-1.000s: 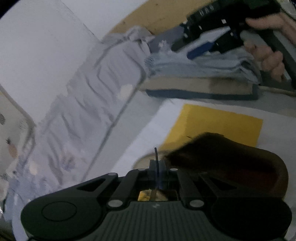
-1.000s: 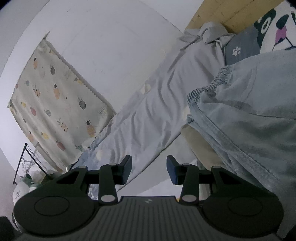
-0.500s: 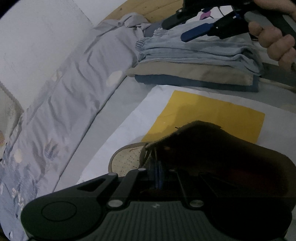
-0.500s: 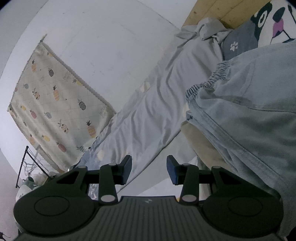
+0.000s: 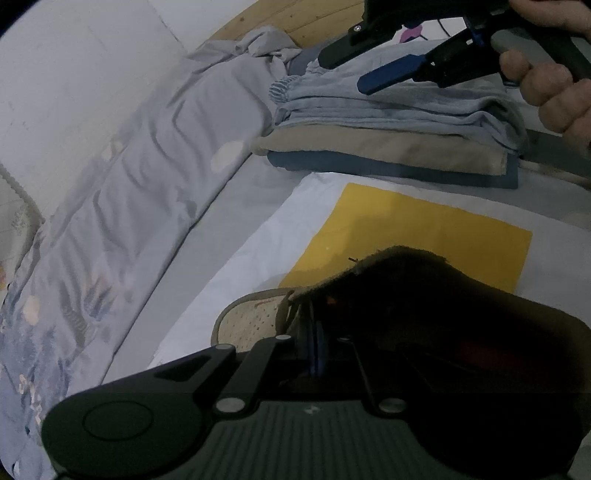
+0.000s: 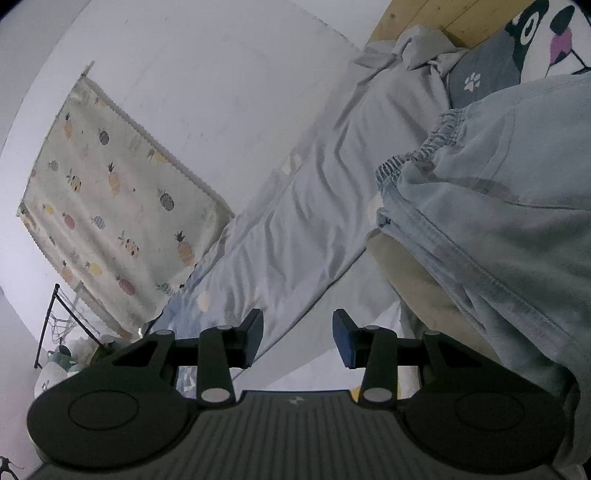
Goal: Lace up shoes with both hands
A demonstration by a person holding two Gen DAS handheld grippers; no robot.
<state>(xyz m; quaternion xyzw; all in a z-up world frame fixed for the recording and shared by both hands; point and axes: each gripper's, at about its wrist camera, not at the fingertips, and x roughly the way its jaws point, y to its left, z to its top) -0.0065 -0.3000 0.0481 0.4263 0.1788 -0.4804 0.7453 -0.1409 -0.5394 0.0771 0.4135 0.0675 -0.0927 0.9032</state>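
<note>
Left wrist: shoe (image 5: 424, 295) directly under closed left gripper (image 5: 314, 350).

A dark shoe (image 5: 424, 295) with a perforated beige toe lies on a yellow sheet (image 5: 424, 229).

Shoe (image 5: 436, 295): dark brown, almost black upper; beige perforated toe (image 5: 247, 325). Sheet under the shoe (image 5: 424, 232): plain yellow, lying on a white cloth (image 5: 258, 254). Folded stack (image 5: 388, 125): light blue denim on top; tan layer below; dark blue layer at the bottom. Duvet (image 5: 147, 192): pale grey with cream spots and blue-grey motifs. Curtain (image 6: 110, 206): cream, printed with pineapples in yellow, orange, pink and dark grey. Pillow (image 6: 535, 48): white and grey, black-patched cartoon animal, pink nose, white paw print. Headboard (image 6: 443, 14): light wood. Right gripper (image 6: 297, 336): black body; blue pads (image 6: 341, 341). Wall (image 6: 221, 74): white.
</note>
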